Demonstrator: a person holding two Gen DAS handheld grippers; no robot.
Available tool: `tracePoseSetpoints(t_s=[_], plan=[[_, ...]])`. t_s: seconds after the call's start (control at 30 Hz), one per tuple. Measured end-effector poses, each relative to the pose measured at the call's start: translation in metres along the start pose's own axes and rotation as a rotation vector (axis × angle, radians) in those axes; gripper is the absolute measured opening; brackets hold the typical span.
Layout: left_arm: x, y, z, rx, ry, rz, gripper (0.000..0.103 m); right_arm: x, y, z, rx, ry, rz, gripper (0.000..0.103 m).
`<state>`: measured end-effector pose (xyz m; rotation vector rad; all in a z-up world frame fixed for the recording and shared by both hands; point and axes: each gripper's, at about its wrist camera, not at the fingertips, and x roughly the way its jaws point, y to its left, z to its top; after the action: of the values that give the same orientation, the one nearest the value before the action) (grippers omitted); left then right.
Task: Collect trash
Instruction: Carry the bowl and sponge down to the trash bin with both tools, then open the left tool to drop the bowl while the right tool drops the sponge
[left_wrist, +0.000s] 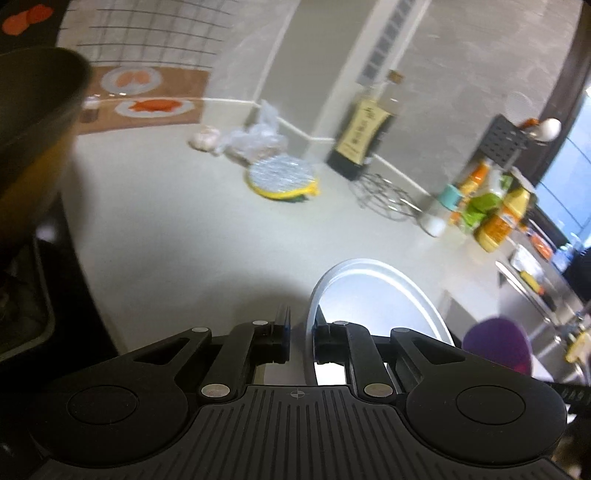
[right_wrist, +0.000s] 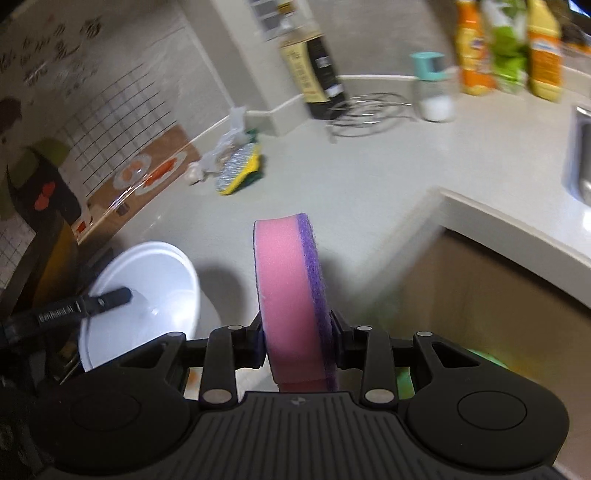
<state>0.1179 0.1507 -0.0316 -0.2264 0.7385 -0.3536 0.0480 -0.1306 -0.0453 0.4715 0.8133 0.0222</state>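
My left gripper (left_wrist: 299, 341) is shut on the rim of a white plate (left_wrist: 373, 291) and holds it on edge above the pale counter. The same plate (right_wrist: 147, 291) shows in the right wrist view at the lower left, with the left gripper's finger (right_wrist: 110, 297) over its rim. My right gripper (right_wrist: 297, 341) is shut on a round pink and purple sponge (right_wrist: 291, 295), held upright. The sponge's purple side (left_wrist: 496, 343) shows in the left wrist view. A crumpled clear plastic bag (left_wrist: 255, 134) lies at the back of the counter by the wall; it also shows in the right wrist view (right_wrist: 227, 142).
A yellow scouring sponge (left_wrist: 282, 177) lies in front of the bag. A dark bottle (left_wrist: 364, 136), a wire rack (left_wrist: 384, 194), a salt jar (right_wrist: 434, 92) and several orange and green bottles (right_wrist: 506, 48) stand at the back. A sink (right_wrist: 580, 162) is at right. A dark pot (left_wrist: 33, 110) is at left.
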Motion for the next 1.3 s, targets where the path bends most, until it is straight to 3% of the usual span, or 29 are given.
tracePoseSetpoints(t_s=[0.23, 0.33, 0.5, 0.63, 0.8, 0.87, 1.03, 1.13, 1.3], plan=[[0.008, -0.087, -0.042, 0.030, 0.073, -0.043, 0.014, -0.051, -0.099, -0.060, 0.125, -0.018, -0.049, 0.033], [0.031, -0.134, -0.078, 0.094, 0.179, -0.064, 0.014, -0.074, -0.144, -0.095, 0.140, -0.015, -0.119, 0.033], [0.109, -0.170, -0.164, 0.099, 0.375, 0.022, 0.014, -0.091, -0.222, -0.157, 0.226, 0.044, -0.247, 0.033], [0.188, -0.166, -0.241, 0.017, 0.487, 0.081, 0.014, -0.078, -0.275, -0.210, 0.289, 0.149, -0.337, 0.033], [0.266, -0.147, -0.305, -0.009, 0.446, 0.144, 0.015, -0.058, -0.303, -0.252, 0.301, 0.209, -0.385, 0.033], [0.293, -0.130, -0.326, -0.062, 0.419, 0.122, 0.018, -0.043, -0.313, -0.264, 0.299, 0.242, -0.390, 0.033], [0.360, -0.097, -0.362, -0.084, 0.474, 0.166, 0.020, 0.000, -0.321, -0.281, 0.229, 0.309, -0.372, 0.033], [0.363, -0.083, -0.366, -0.125, 0.476, 0.143, 0.020, 0.027, -0.323, -0.283, 0.198, 0.331, -0.355, 0.033], [0.325, -0.077, -0.357, -0.108, 0.422, 0.066, 0.020, 0.054, -0.313, -0.270, 0.132, 0.341, -0.296, 0.033]])
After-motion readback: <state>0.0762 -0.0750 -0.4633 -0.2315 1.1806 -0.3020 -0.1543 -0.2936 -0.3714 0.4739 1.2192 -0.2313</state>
